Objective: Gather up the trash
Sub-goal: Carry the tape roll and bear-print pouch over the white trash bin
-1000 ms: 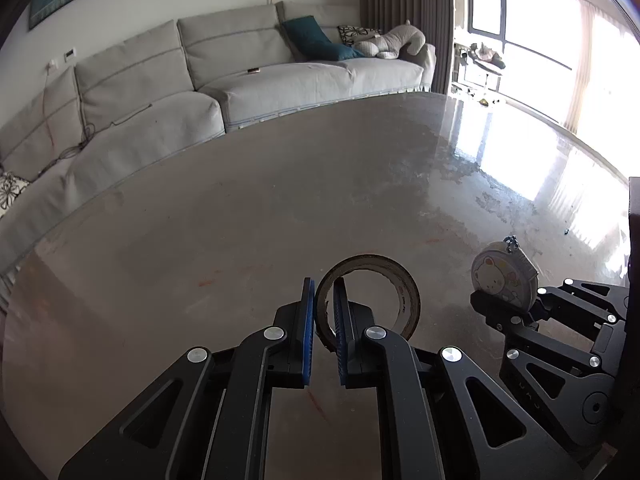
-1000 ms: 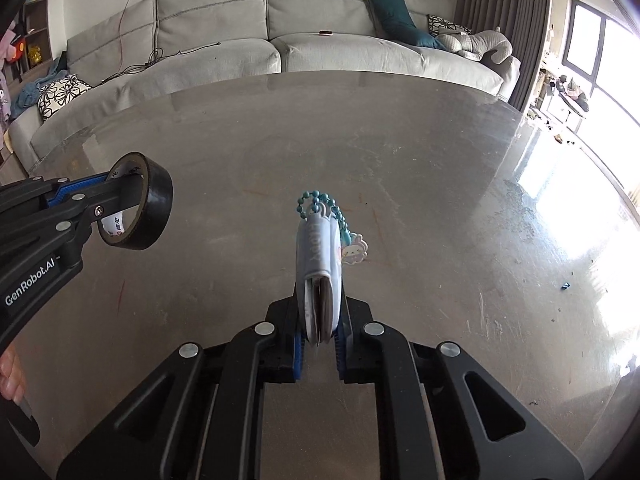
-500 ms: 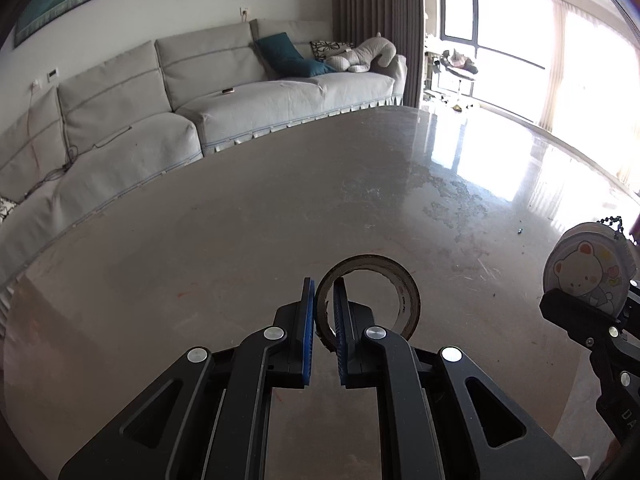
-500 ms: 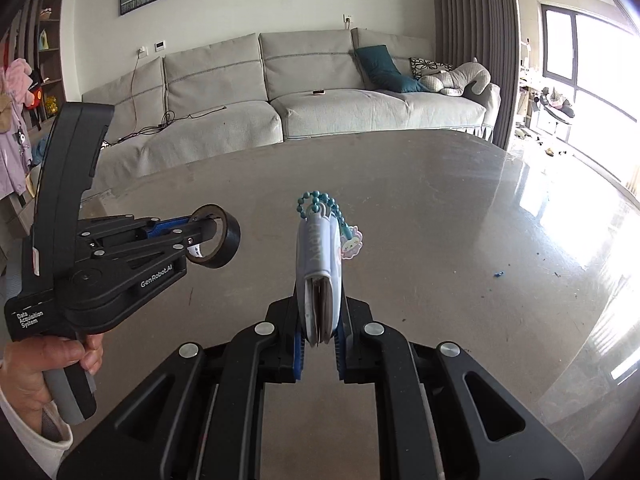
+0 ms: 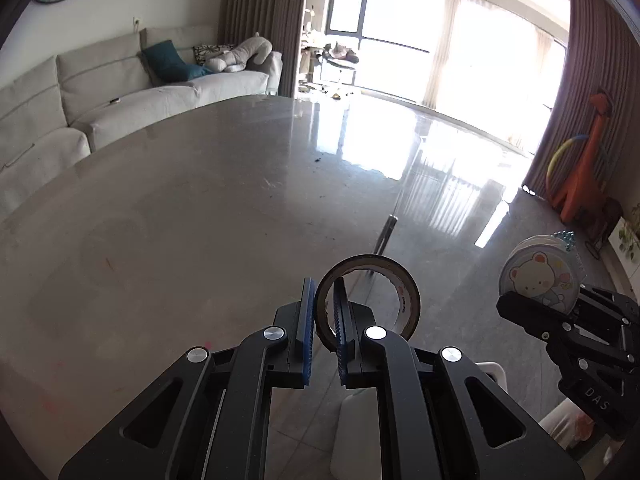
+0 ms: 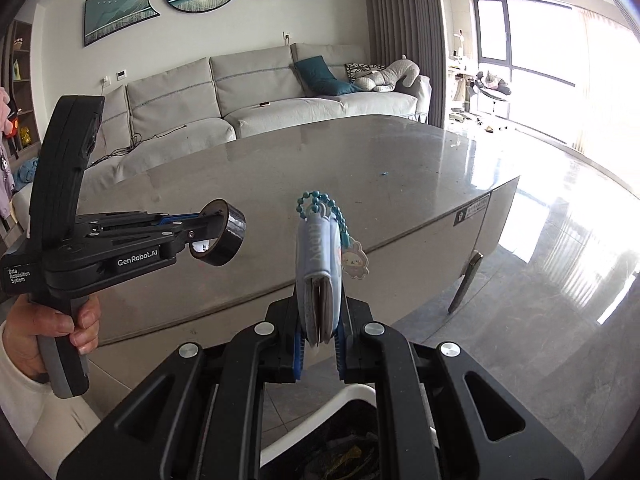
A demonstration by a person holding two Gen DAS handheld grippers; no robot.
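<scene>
In the left wrist view my left gripper (image 5: 323, 294) is shut on the rim of a dark tape roll (image 5: 404, 304), held upright over the table's right edge. The right wrist view shows that same left gripper (image 6: 208, 229) and its tape roll (image 6: 228, 236) at the left, carried by a hand (image 6: 48, 328). My right gripper (image 6: 320, 334) is shut on a round light-blue pouch (image 6: 320, 256) with a blue bead chain. From the left wrist view the pouch (image 5: 538, 284) shows a bear picture in the right gripper (image 5: 536, 302). A white bin rim (image 6: 354, 394) with dark contents lies right below.
The grey stone table (image 6: 360, 160) stretches ahead and to the left, its corner and a metal leg (image 6: 464, 284) at right. A grey sofa (image 6: 260, 92) stands behind it. Glossy tiled floor (image 5: 460, 216) runs to the window; an orange toy (image 5: 588, 168) stands by the curtain.
Both grippers have swung right, from over the tabletop to beyond its edge, each keeping its object. The floor, the table's corner and the white bin have come into view.
</scene>
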